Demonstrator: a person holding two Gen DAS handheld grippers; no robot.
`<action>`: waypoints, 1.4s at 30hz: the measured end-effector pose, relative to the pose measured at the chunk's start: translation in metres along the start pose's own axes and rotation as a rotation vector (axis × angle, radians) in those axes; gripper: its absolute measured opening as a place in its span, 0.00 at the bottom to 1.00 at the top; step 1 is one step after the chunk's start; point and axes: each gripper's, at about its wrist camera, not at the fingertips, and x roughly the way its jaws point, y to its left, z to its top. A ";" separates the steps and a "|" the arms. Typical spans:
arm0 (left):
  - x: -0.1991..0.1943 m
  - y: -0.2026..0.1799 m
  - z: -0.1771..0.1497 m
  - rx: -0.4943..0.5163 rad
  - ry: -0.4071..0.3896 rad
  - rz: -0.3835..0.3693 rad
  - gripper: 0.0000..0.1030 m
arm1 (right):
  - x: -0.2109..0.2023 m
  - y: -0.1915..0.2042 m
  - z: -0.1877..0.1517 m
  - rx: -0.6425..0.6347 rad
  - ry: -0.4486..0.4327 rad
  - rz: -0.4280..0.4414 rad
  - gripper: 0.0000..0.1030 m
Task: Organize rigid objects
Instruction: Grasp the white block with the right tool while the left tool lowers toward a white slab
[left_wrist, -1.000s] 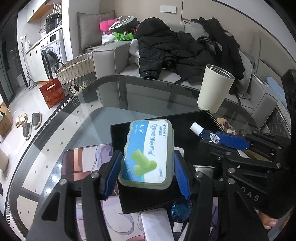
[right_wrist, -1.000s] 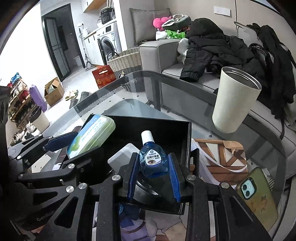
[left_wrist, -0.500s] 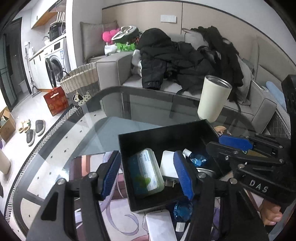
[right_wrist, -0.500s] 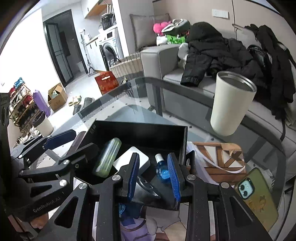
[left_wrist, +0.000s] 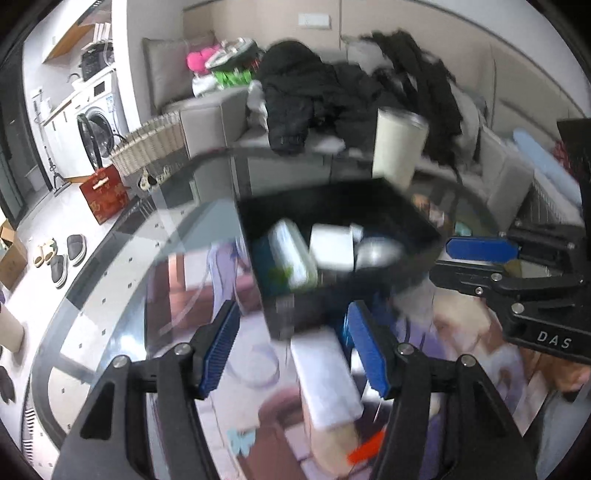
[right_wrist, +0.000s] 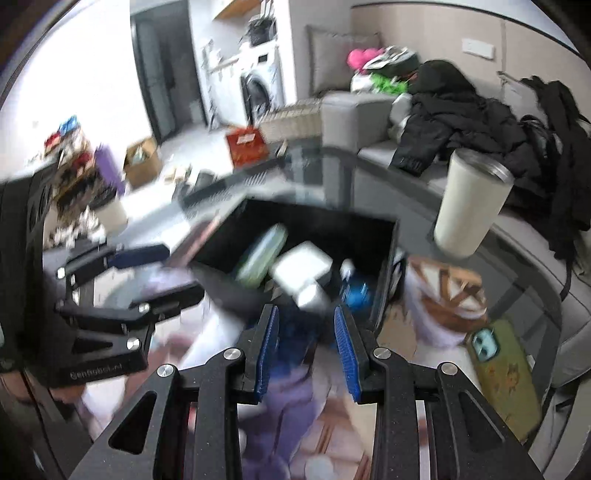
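Note:
A black box (left_wrist: 284, 314) stands on the glass table. In it lie a green earplug case (left_wrist: 291, 254), a white block (left_wrist: 332, 247) and a blue eye-drop bottle (right_wrist: 354, 291). The right wrist view shows the box (right_wrist: 321, 221), the case (right_wrist: 262, 254) and the white block (right_wrist: 301, 266) too. My left gripper (left_wrist: 293, 343) hovers open before the box's near wall, with nothing between its pads; a white slab (left_wrist: 325, 380) lies on the table below it. My right gripper (right_wrist: 306, 347) is open and empty, just short of the box. Both views are motion-blurred.
A cream tumbler (right_wrist: 469, 206) stands beyond the box to the right. A phone in a green case (right_wrist: 502, 369) and a wood-patterned mat (right_wrist: 450, 291) lie at the right. A printed mat (left_wrist: 207, 288) covers the near table. Behind is a sofa (left_wrist: 214, 122) piled with black jackets.
The left gripper let go of the green case and the right let go of the blue bottle; both now lie in the box. Both grippers drew back toward the near side.

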 end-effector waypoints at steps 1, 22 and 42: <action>0.004 0.000 -0.008 0.011 0.029 0.008 0.60 | 0.004 0.001 -0.006 -0.005 0.027 0.009 0.31; 0.035 -0.061 -0.034 0.158 0.166 -0.040 0.56 | 0.018 -0.008 -0.046 0.038 0.173 0.038 0.31; 0.040 -0.023 -0.037 0.040 0.213 -0.046 0.38 | 0.039 0.016 -0.047 0.052 0.204 0.084 0.47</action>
